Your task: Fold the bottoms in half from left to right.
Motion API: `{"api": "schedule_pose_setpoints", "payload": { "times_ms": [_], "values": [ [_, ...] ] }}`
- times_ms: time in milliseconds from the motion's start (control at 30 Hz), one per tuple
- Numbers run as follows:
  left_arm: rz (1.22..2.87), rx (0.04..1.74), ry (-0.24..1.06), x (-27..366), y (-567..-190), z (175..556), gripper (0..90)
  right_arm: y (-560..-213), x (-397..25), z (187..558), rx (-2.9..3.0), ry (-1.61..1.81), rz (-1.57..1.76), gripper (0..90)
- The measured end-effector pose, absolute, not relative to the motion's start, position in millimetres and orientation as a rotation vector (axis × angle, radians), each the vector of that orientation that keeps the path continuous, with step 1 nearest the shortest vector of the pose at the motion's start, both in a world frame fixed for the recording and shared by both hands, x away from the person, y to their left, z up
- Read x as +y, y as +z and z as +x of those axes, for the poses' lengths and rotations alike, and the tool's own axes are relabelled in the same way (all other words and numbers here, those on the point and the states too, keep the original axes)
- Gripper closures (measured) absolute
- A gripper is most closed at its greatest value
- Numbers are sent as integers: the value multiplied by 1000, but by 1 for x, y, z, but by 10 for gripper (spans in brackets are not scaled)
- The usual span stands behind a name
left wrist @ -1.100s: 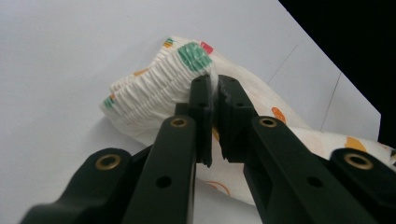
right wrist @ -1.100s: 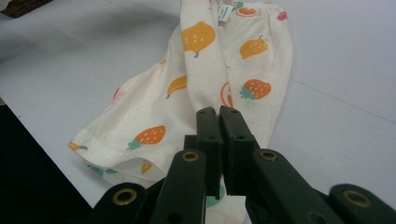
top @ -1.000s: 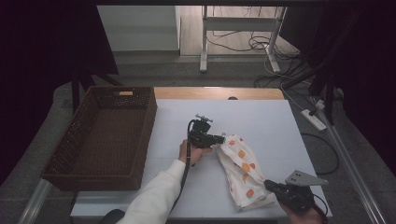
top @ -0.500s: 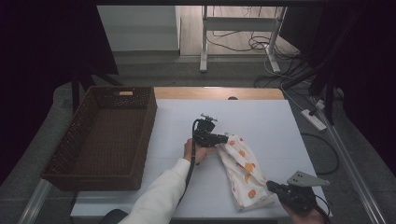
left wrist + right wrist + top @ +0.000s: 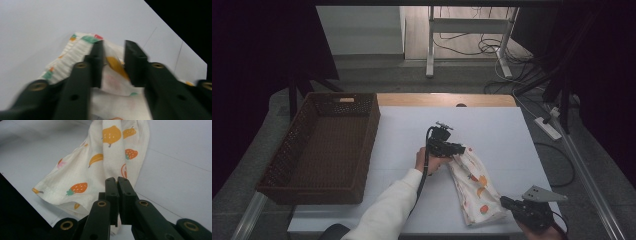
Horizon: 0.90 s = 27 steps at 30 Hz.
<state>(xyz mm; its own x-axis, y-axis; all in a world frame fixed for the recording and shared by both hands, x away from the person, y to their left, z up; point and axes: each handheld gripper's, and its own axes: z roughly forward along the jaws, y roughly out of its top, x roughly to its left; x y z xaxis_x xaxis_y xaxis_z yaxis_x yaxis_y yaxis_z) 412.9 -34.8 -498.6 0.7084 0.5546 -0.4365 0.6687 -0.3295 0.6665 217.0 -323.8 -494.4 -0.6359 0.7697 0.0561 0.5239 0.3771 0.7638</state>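
1. Fruit-print cloth [image 5: 473, 187] lying folded into a long strip on the white tabletop [image 5: 492, 130], running from centre toward the near right edge, well right of the wicker basket [image 5: 324, 145].
2. Right gripper [image 5: 508, 203] at the near end of the strip: jaws clenched on a thin fold of the cloth's hem, as seen in the right gripper view [image 5: 117, 182]. Only a sliver of fabric between them, so likely to slip free under any sharp tug.
3. Left gripper [image 5: 460, 149] at the far end: jaws parted, straddling a raised ridge of cloth [image 5: 113, 67] without pinching it yet. Risk of clamping too little, or only the top layer, and leaving the lower layers behind on lifting.
4. Left gripper view blurred, so depth of fabric between those jaws hard to judge; could equally close on air above the ridge.
5. Near end of the cloth close to the tabletop's edge; if released there, liable to slide off toward the person.
6. Uneven pull from the two ends apt to undo the fold or twist the strip, with the gathered far end bunching further.
7. Cable [image 5: 426, 160] trailing from the left gripper along the sleeve [image 5: 387, 212]; could drag across the cloth and shift it if swung right.
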Motion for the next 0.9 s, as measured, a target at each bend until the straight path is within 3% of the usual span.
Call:
{"api": "schedule_pose_setpoints", "payload": {
  "times_ms": [100,200,433,900],
  "values": [
    [2033,923,-117,-36,-494,410,394,-495,-324,217,2339,1118,1134,863],
    [2040,912,-97,-33,-490,408,297,-498,-322,217,2345,1093,1128,826],
    [2045,883,-99,-20,-486,404,267,-501,-321,219,2304,1034,1152,592],
    [2075,820,-81,-3,-483,387,279,-500,-316,225,2310,1103,1111,547]
  ]
}}
